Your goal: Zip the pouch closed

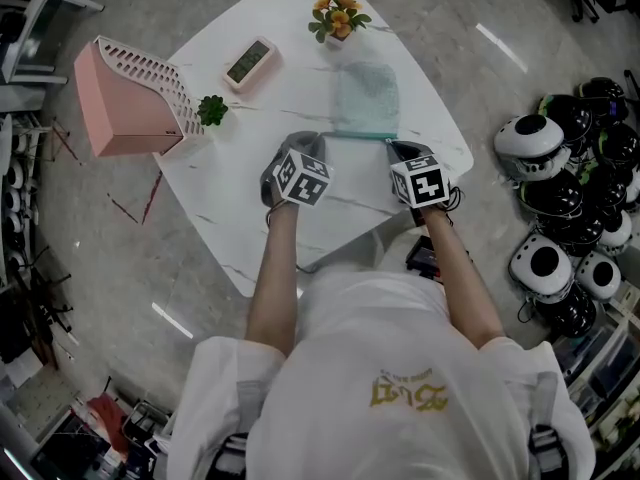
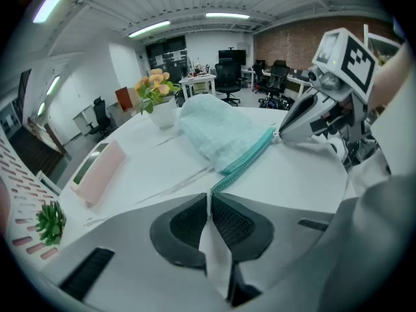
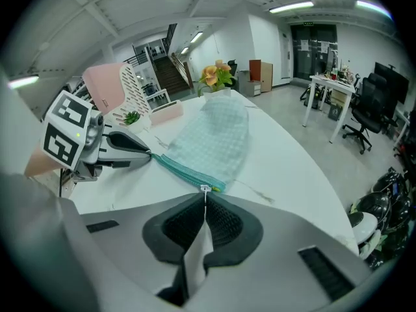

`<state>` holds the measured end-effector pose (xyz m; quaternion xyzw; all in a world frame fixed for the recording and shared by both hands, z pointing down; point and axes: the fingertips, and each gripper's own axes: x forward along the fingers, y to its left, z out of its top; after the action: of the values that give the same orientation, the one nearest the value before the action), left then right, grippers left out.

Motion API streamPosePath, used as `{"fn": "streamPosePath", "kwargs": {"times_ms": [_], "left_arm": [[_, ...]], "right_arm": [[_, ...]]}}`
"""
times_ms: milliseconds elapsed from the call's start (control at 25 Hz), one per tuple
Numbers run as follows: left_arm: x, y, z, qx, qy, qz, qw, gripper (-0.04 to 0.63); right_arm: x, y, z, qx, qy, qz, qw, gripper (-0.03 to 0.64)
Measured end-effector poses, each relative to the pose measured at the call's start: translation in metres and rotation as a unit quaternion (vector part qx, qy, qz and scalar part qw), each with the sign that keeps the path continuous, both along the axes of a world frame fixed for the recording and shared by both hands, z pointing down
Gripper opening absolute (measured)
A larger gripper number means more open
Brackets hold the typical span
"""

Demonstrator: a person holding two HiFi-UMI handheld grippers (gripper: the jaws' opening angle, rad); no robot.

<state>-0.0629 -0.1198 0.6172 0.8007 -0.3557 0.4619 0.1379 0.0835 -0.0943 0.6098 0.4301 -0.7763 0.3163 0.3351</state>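
A pale teal checked pouch lies on the white table, its teal zipper along the near edge. My left gripper is shut on the zipper's left end; in the left gripper view the jaws pinch that end. My right gripper is at the zipper's right end. There its jaws are shut on the small metal zipper pull. The zipper band runs straight between the two grippers. The pouch rests flat behind it.
A pink slotted file rack stands at the table's left corner, with a small green plant beside it. A pink clock and a flower pot sit at the far side. Several helmets lie on the floor to the right.
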Motion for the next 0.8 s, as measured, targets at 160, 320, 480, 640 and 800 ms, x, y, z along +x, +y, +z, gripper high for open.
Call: {"fn": "streamPosePath", "kwargs": {"times_ms": [160, 320, 480, 640, 800], "left_arm": [[0.003, 0.002, 0.001, 0.005, -0.003, 0.003, 1.0, 0.095], [0.004, 0.012, -0.005, -0.014, 0.035, -0.024, 0.999, 0.183], [0.002, 0.012, -0.028, -0.011, 0.102, -0.082, 0.9913, 0.224], [0.013, 0.007, -0.069, 0.03, 0.176, -0.104, 0.9785, 0.225], [0.021, 0.013, -0.094, 0.051, 0.194, -0.1, 0.9745, 0.189]], "right_arm": [[-0.003, 0.001, -0.002, 0.009, 0.003, 0.003, 1.0, 0.054], [-0.01, 0.009, -0.011, -0.003, -0.019, 0.01, 1.0, 0.098], [-0.01, 0.007, -0.031, 0.015, -0.031, 0.025, 0.999, 0.108], [-0.016, 0.007, -0.058, 0.047, -0.043, 0.024, 0.998, 0.112], [-0.017, 0.005, -0.083, 0.097, -0.053, 0.042, 0.993, 0.098]]}}
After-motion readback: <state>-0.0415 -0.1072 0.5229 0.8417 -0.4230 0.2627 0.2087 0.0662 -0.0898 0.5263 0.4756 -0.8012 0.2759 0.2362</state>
